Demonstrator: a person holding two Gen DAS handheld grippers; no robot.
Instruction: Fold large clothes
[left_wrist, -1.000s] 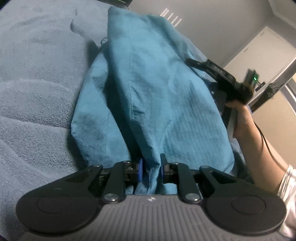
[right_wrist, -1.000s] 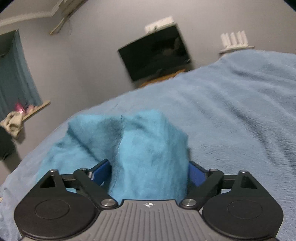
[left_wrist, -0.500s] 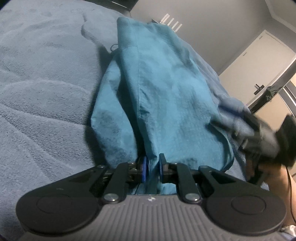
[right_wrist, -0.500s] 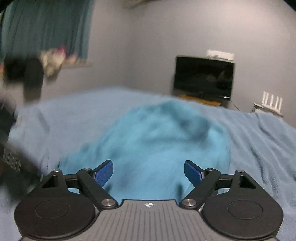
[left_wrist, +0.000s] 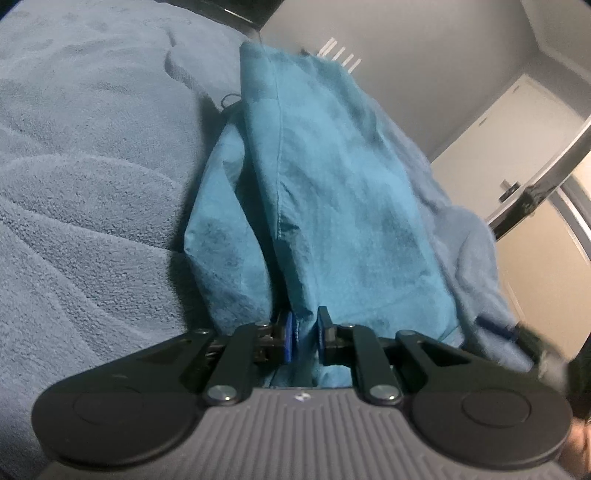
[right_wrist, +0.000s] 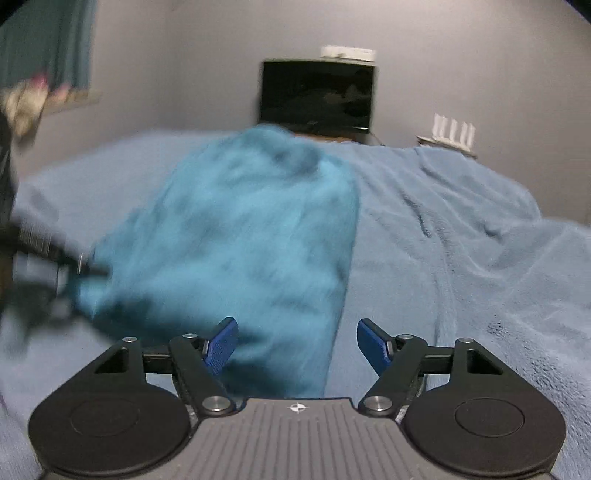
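Right gripper (right_wrist: 297, 345) swung off teal garment (right_wrist: 240, 236), jaws narrowing (empty), left gripper (left_wrist: 303, 334) pinching hem

The room is dim with a cool, bluish cast. The teal garment (left_wrist: 332, 206) throws a dark shadow onto the bed (left_wrist: 92, 192) at its left. Motion blur smears the right wrist view, worst left of the garment. Fisheye bending darkens every corner.
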